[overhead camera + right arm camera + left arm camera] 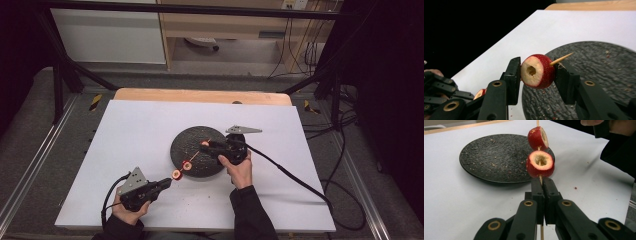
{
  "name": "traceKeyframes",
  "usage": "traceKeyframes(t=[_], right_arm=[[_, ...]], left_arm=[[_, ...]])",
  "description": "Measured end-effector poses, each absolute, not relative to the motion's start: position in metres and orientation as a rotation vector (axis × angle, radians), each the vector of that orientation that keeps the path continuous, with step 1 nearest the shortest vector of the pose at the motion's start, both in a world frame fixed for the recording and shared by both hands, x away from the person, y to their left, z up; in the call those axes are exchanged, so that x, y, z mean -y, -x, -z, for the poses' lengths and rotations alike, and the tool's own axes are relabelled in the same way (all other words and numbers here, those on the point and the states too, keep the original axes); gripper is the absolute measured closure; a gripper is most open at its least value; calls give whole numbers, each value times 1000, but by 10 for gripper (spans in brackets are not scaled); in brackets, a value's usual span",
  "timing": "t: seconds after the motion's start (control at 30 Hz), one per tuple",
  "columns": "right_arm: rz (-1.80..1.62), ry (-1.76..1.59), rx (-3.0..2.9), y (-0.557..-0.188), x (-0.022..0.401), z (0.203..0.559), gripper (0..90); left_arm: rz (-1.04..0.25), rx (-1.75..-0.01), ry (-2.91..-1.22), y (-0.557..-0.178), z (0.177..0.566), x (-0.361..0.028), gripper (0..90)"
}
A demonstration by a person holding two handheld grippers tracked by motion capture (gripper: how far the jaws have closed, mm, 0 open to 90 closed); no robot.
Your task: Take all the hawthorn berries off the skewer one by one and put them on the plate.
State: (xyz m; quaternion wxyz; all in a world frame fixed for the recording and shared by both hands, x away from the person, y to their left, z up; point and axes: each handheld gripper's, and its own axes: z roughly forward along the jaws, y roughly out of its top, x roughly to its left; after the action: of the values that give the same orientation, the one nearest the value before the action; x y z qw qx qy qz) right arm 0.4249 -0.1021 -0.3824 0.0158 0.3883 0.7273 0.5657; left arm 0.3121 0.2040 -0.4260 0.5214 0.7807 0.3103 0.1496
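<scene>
Three red cored fruit pieces are counted, along with one thin wooden skewer [540, 180], one dark round plate [186, 150] and two grippers. Two pieces are threaded on the skewer: the lower piece [540, 164] sits just above the left gripper [542, 185], and the second piece [538, 138] is seen higher up. The left gripper's jaws are pressed fully together on the skewer, which is held over the white table [140, 125] beside the plate. The third piece [537, 71] is pinched between the narrowly parted jaws of the right gripper [537, 72], above the plate, with the skewer's tip just behind it. Only crumbs are seen on the plate.
</scene>
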Motion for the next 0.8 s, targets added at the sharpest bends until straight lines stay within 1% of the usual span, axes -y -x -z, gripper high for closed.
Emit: traceKeyframes(t=[0.37,0.6,0.8], right_arm=[[-1725,-1219,-2190,-437,123,360,596],[-1686,-1256,-2152,-447,135,352,596],[-1646,-1266,-2174,-450,134,361,595]], left_arm=[[-360,-740,-1863,-312,426,-206,883],[-360,-754,-1860,-314,426,-209,883],[-361,-781,-1845,-316,426,-213,883]])
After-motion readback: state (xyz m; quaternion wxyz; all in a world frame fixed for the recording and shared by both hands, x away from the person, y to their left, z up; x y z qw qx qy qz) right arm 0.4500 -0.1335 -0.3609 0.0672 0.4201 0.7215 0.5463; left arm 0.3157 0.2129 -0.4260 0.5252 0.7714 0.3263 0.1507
